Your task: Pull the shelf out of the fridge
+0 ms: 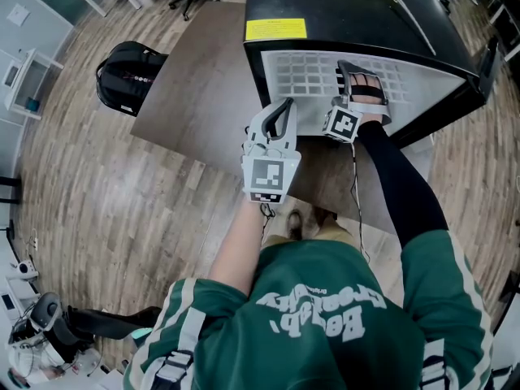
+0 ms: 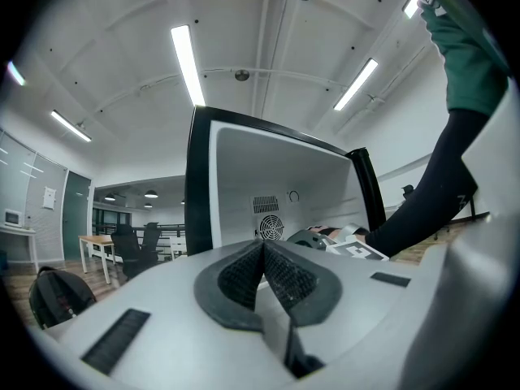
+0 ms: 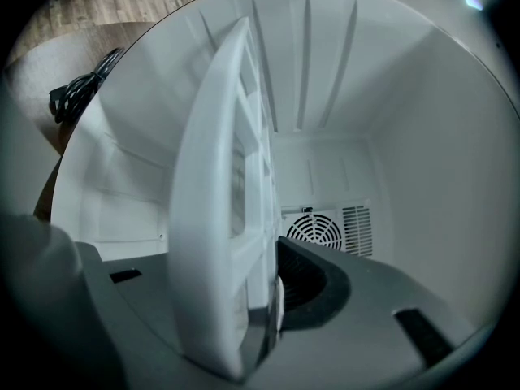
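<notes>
We look down on one open black fridge (image 1: 341, 6) with one white grid shelf (image 1: 301, 75) seated inside it, its long axis running from 9 to 3 o'clock across the opening. Of our two tools, the right tool (image 1: 358, 73) is the nearer: its jaws are closed on the shelf's front rim, the shelf stretching away from it toward 12 o'clock, so we judge the pull should run toward 6 o'clock. The left tool (image 1: 285, 106) hangs outside the fridge at 8 o'clock of the right one, its jaws pressed together on nothing.
</notes>
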Available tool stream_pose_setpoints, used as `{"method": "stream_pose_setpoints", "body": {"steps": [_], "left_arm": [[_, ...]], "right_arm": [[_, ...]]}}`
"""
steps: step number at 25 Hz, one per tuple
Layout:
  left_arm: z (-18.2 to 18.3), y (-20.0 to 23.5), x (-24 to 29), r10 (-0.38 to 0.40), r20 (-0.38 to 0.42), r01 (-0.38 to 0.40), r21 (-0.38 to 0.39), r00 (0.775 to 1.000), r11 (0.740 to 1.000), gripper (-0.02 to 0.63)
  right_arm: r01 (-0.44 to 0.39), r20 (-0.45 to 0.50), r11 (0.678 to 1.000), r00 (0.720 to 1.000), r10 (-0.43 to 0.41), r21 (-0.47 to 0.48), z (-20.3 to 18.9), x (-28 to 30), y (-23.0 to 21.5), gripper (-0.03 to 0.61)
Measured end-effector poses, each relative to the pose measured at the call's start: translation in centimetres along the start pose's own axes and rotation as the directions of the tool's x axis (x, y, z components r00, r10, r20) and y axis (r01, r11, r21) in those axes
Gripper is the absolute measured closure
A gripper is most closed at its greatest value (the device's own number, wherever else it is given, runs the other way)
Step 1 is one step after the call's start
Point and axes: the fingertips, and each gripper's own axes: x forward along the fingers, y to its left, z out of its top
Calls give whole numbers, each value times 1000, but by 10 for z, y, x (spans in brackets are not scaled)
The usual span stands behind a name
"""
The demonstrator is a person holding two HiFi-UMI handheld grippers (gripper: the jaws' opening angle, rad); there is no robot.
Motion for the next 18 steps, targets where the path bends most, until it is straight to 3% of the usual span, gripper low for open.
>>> {"method": "stream_pose_setpoints", "body": {"steps": [15, 18], "left_arm": [[3, 2, -2, 4, 2, -4, -5, 1000, 1000, 597], [2, 3, -3, 5, 2, -5, -5, 1000, 1000, 597]], "right_arm": [[-18, 18, 999, 1000, 17, 35, 4, -6, -1, 436], [-4, -2, 1000, 1000, 4, 7, -1, -3, 2, 436]]}}
